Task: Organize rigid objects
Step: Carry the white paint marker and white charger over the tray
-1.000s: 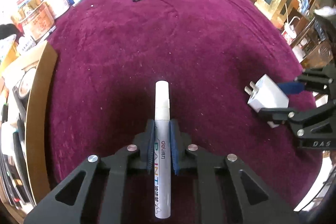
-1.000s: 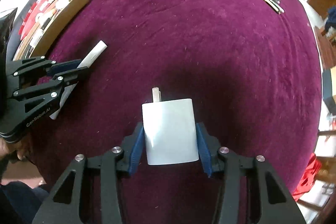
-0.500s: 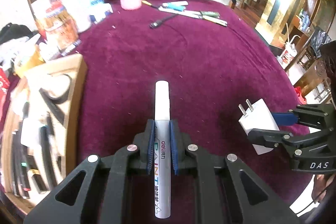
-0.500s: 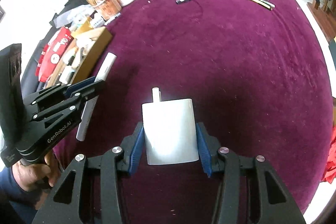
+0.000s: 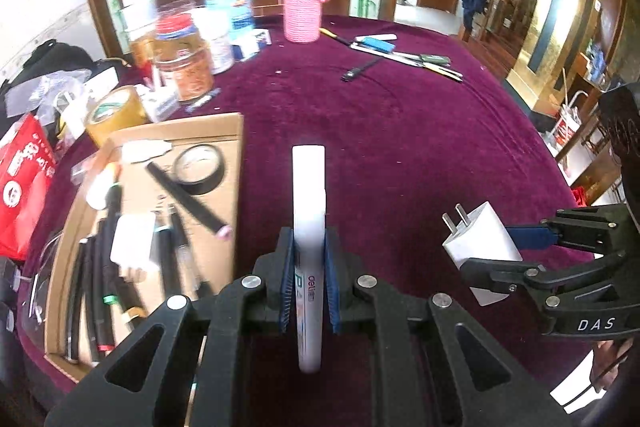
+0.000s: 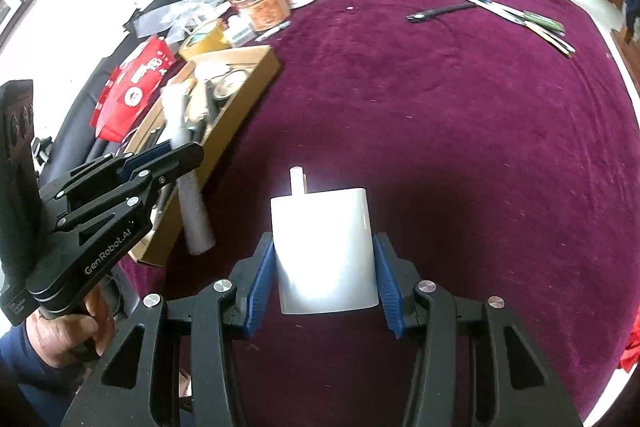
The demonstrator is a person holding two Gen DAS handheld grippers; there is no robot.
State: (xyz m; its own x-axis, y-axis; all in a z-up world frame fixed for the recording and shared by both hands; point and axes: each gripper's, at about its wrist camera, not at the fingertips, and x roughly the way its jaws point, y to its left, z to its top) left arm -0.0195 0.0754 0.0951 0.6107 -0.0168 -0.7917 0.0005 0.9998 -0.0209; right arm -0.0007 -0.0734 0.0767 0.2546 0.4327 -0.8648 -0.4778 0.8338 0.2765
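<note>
White plastic fills both pairs of tongs. Our left tongs (image 5: 308,291) are clamped on a white paint marker (image 5: 307,211), gripped around its barrel with the capped end jutting forward above the burgundy velvet table (image 5: 400,147), just beside the cardboard box (image 5: 236,155) of pens and tape. Our right tongs (image 6: 322,283) pinch a white plug-in charger (image 6: 324,247) by its flat sides, prongs forward. We judge both items light, stiff and smooth. The marker may roll or swivel in the pads, so a hold near mid-barrel suits it. The charger's broad faces give the pads plenty to press on, and we would keep clear of its prongs.
</note>
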